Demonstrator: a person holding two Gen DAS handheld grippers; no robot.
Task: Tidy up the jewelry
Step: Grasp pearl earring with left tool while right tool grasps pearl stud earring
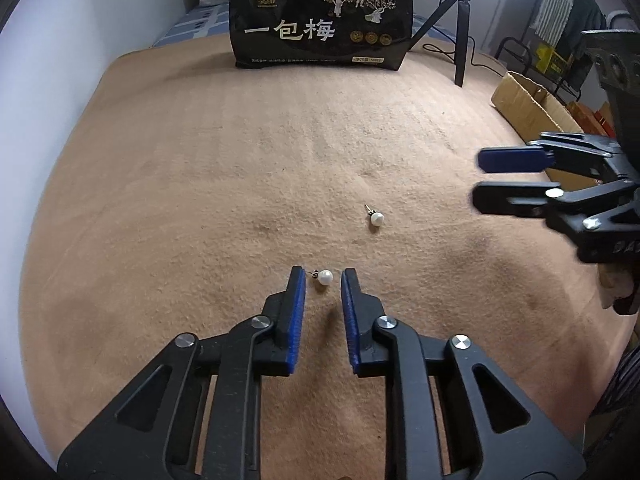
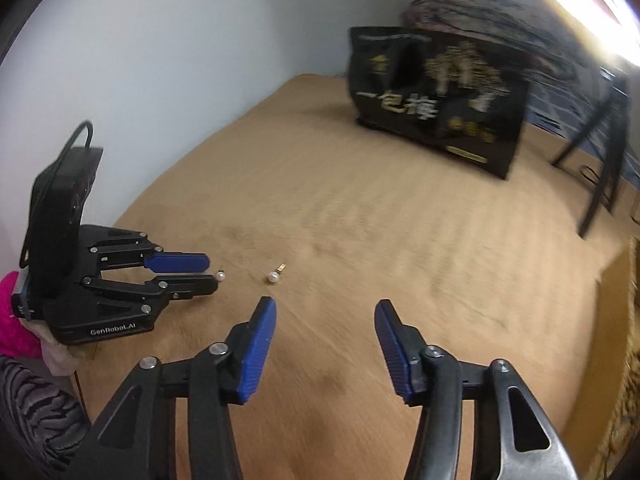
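Two white pearl stud earrings lie on a tan blanket (image 1: 200, 200). The near earring (image 1: 324, 278) lies between the tips of my left gripper (image 1: 323, 280), which is open low over the blanket, with a small gap on each side of the pearl. It also shows in the right wrist view (image 2: 220, 275), at the left gripper (image 2: 208, 274). The second earring (image 1: 376, 218) lies farther right and also shows in the right wrist view (image 2: 273, 277). My right gripper (image 2: 325, 316) is open wide and empty, above the blanket right of both earrings; it shows at the right edge of the left wrist view (image 1: 478, 180).
A black snack bag (image 1: 320, 16) with gold print stands at the far end of the blanket. A tripod (image 1: 460, 32) stands to its right. A cardboard box (image 1: 524, 104) sits past the blanket's right edge. A white wall runs along the left.
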